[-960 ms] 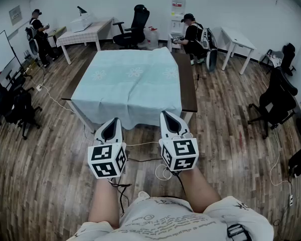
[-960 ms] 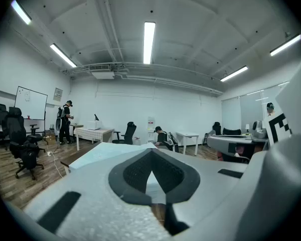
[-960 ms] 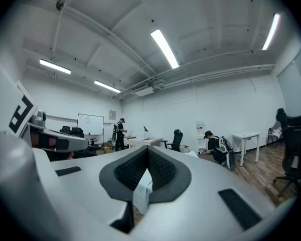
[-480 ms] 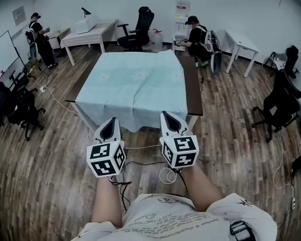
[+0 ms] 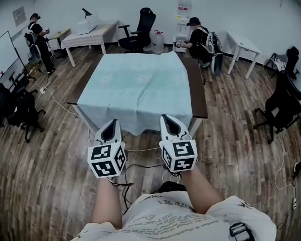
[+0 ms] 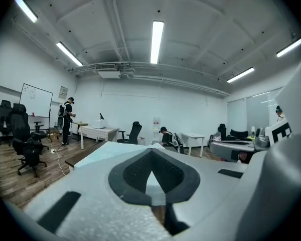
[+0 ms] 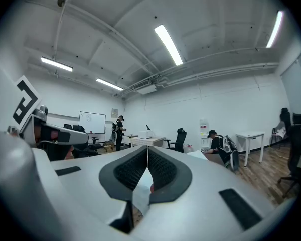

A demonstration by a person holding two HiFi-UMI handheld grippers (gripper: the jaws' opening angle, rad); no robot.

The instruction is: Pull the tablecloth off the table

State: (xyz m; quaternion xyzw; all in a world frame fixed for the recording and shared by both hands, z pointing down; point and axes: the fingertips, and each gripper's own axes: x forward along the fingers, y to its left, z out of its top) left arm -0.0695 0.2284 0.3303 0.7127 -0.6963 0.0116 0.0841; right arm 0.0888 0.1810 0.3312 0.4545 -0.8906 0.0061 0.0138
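Before tablecloth (image 5: 140,89), left claw (image 5: 111,121), right claw (image 5: 169,116), closed, parallel; pointing forward

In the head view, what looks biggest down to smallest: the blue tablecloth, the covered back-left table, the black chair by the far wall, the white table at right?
1. blue tablecloth
2. covered back-left table
3. black chair and white table: they look about alike, so no ranking between them.

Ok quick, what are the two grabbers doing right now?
Left gripper: fingers closed by the hanging edge of the pale blue tablecloth; whether they pinch it cannot be told.
Right gripper: fingers closed too, same doubt.
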